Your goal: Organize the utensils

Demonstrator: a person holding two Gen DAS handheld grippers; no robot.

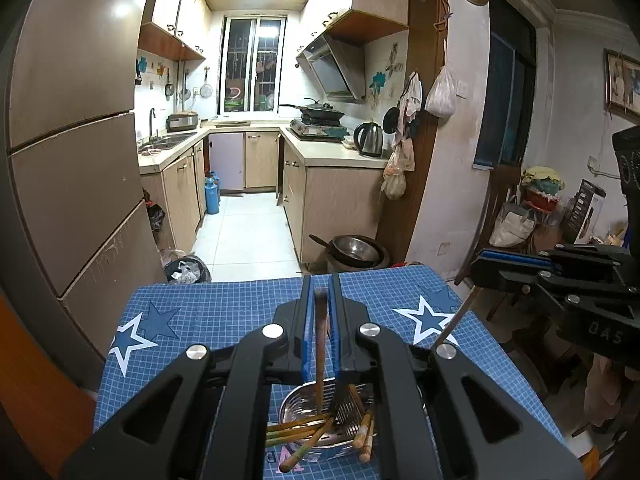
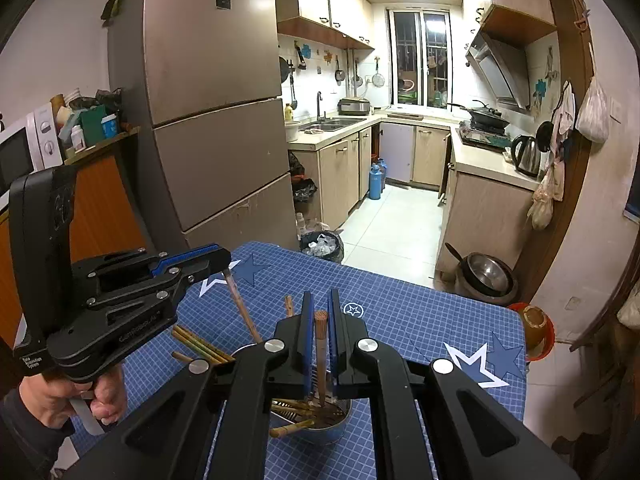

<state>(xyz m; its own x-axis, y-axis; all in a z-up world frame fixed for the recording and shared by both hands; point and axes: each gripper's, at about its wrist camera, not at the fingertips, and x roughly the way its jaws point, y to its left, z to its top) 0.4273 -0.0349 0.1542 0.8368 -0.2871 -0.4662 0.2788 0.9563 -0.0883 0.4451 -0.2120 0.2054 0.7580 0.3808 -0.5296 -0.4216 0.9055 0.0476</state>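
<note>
A steel utensil holder (image 1: 316, 428) sits on the blue star-patterned table (image 1: 200, 320), with several bamboo chopsticks (image 1: 296, 428) lying in and across it. My left gripper (image 1: 321, 292) is shut on a wooden chopstick (image 1: 320, 344) that stands upright into the holder. It also shows at the left of the right wrist view (image 2: 224, 258) with that chopstick (image 2: 242, 304). My right gripper (image 2: 321, 308) is shut on another wooden chopstick (image 2: 321, 344), its lower end in the holder (image 2: 320, 424). It also shows at the right of the left wrist view (image 1: 478, 270).
Several chopsticks (image 2: 200, 344) lie on the table left of the holder. A brown jar with an orange rim (image 2: 536, 324) stands at the table's right edge. A fridge (image 2: 216, 120) stands at the left, a bin (image 2: 322, 246) beyond the table, metal pots (image 2: 486, 276) on the floor.
</note>
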